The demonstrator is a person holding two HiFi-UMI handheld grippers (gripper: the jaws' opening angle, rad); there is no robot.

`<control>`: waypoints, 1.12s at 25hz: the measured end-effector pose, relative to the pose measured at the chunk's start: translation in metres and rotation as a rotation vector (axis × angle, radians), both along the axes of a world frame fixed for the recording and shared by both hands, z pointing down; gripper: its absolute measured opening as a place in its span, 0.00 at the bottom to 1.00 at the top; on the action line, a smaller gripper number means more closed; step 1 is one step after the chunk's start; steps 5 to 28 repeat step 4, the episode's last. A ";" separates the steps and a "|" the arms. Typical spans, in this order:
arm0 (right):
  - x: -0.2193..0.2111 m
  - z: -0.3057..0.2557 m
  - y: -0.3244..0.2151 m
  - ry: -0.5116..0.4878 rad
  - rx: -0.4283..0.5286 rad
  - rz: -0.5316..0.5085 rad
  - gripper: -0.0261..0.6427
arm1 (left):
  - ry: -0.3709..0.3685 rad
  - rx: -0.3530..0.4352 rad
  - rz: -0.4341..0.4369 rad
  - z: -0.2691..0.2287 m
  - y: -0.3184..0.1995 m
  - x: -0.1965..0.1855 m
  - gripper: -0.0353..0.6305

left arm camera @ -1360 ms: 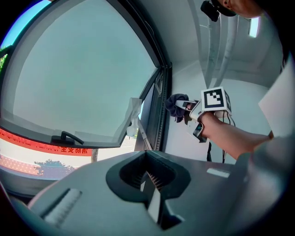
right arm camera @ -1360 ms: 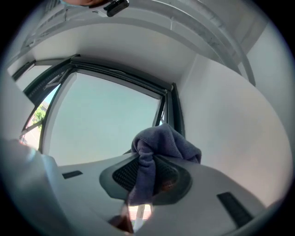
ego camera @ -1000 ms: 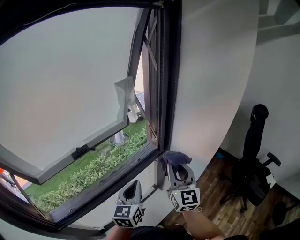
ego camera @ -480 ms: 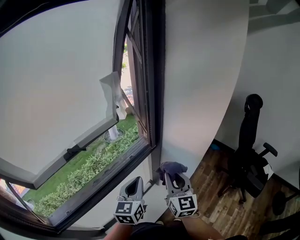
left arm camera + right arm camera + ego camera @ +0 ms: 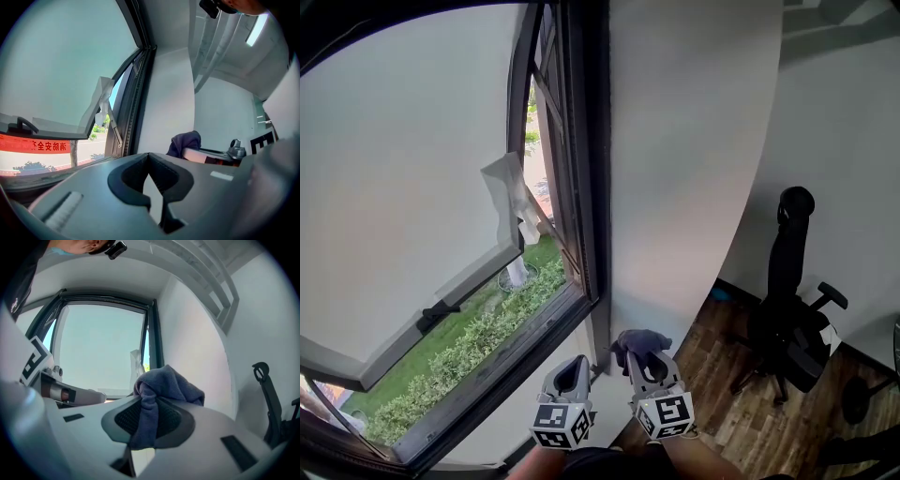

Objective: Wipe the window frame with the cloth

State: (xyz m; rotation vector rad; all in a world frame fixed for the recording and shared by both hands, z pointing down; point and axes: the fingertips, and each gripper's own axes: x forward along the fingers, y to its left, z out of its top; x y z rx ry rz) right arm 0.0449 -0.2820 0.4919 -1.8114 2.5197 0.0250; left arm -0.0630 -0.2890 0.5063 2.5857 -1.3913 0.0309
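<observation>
- R claw (image 5: 645,360) clamps the dark cloth (image 5: 641,338), low near the window frame (image 5: 598,216) corner, apparently not touching.
- L claw (image 5: 574,367) closed, empty.
- Step: approach. Next: press cloth onto frame, drag along.

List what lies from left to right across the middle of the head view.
Open window pane → loose white sheet → dark window frame → white wall → black office chair.

Left gripper (image 5: 149,159) closed, window frame (image 5: 133,93) ahead
</observation>
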 end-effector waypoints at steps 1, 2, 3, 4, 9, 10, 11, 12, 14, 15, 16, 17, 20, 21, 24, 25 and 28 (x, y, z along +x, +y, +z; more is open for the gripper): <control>0.001 0.001 -0.001 0.000 -0.005 -0.001 0.14 | -0.002 -0.001 0.004 0.000 -0.001 0.002 0.07; 0.002 0.003 -0.002 0.000 -0.012 -0.001 0.14 | -0.004 -0.002 0.008 0.001 -0.001 0.003 0.07; 0.002 0.005 -0.002 0.000 -0.019 0.000 0.14 | -0.005 -0.003 0.011 0.002 -0.002 0.004 0.07; 0.003 0.006 -0.002 0.000 -0.026 0.002 0.14 | -0.007 -0.005 0.014 0.002 -0.002 0.005 0.07; 0.003 0.006 -0.002 0.000 -0.026 0.002 0.14 | -0.007 -0.005 0.014 0.002 -0.002 0.005 0.07; 0.003 0.006 -0.002 0.000 -0.026 0.002 0.14 | -0.007 -0.005 0.014 0.002 -0.002 0.005 0.07; 0.003 0.006 -0.002 0.000 -0.026 0.002 0.14 | -0.007 -0.005 0.014 0.002 -0.002 0.005 0.07; 0.003 0.006 -0.002 0.000 -0.026 0.002 0.14 | -0.007 -0.005 0.014 0.002 -0.002 0.005 0.07; 0.003 0.006 -0.002 0.000 -0.026 0.002 0.14 | -0.007 -0.005 0.014 0.002 -0.002 0.005 0.07; 0.003 0.006 -0.002 0.000 -0.026 0.002 0.14 | -0.007 -0.005 0.014 0.002 -0.002 0.005 0.07; 0.003 0.006 -0.002 0.000 -0.026 0.002 0.14 | -0.007 -0.005 0.014 0.002 -0.002 0.005 0.07; 0.003 0.006 -0.002 0.000 -0.026 0.002 0.14 | -0.007 -0.005 0.014 0.002 -0.002 0.005 0.07; 0.003 0.006 -0.002 0.000 -0.026 0.002 0.14 | -0.007 -0.005 0.014 0.002 -0.002 0.005 0.07; 0.003 0.006 -0.002 0.000 -0.026 0.002 0.14 | -0.007 -0.005 0.014 0.002 -0.002 0.005 0.07; 0.003 0.006 -0.002 0.000 -0.026 0.002 0.14 | -0.007 -0.005 0.014 0.002 -0.002 0.005 0.07; 0.003 0.006 -0.002 0.000 -0.026 0.002 0.14 | -0.007 -0.005 0.014 0.002 -0.002 0.005 0.07; 0.003 0.006 -0.002 0.000 -0.026 0.002 0.14 | -0.007 -0.005 0.014 0.002 -0.002 0.005 0.07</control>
